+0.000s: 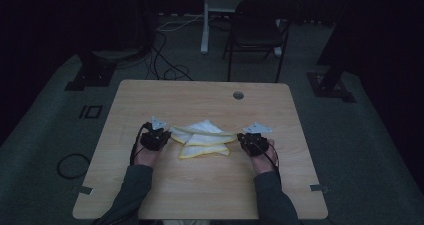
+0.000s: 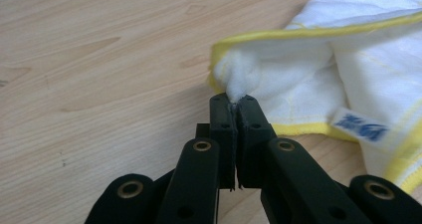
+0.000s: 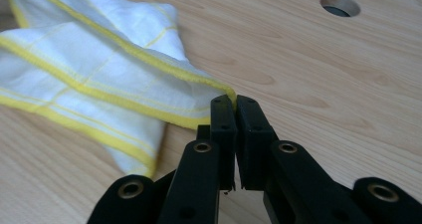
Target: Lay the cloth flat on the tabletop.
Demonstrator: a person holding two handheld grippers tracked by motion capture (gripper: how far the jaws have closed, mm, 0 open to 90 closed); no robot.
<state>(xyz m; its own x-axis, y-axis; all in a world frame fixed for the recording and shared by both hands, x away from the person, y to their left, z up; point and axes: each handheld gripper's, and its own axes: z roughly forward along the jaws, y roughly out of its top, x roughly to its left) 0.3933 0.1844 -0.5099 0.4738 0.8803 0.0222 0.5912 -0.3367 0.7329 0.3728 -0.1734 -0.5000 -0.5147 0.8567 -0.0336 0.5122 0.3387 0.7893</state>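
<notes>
A white cloth with yellow edging point(image 1: 202, 138) lies crumpled at the middle of the wooden table point(image 1: 200, 185). My left gripper point(image 1: 159, 136) is at the cloth's left end. Seen from the left gripper view, that gripper point(image 2: 234, 102) is shut, pinching a bunched corner of the cloth point(image 2: 308, 69); a small blue label point(image 2: 359, 126) shows on the fabric. At the cloth's right end is my right gripper point(image 1: 246, 138). The right gripper view has this gripper point(image 3: 234, 100) shut on a yellow-edged corner of the cloth point(image 3: 99, 74).
A round cable hole point(image 1: 238, 95) point(image 3: 340, 5) sits near the table's far edge. Beyond the table stand a dark chair point(image 1: 257, 30) and a white table leg point(image 1: 204, 20), with cables on the floor point(image 1: 165, 60).
</notes>
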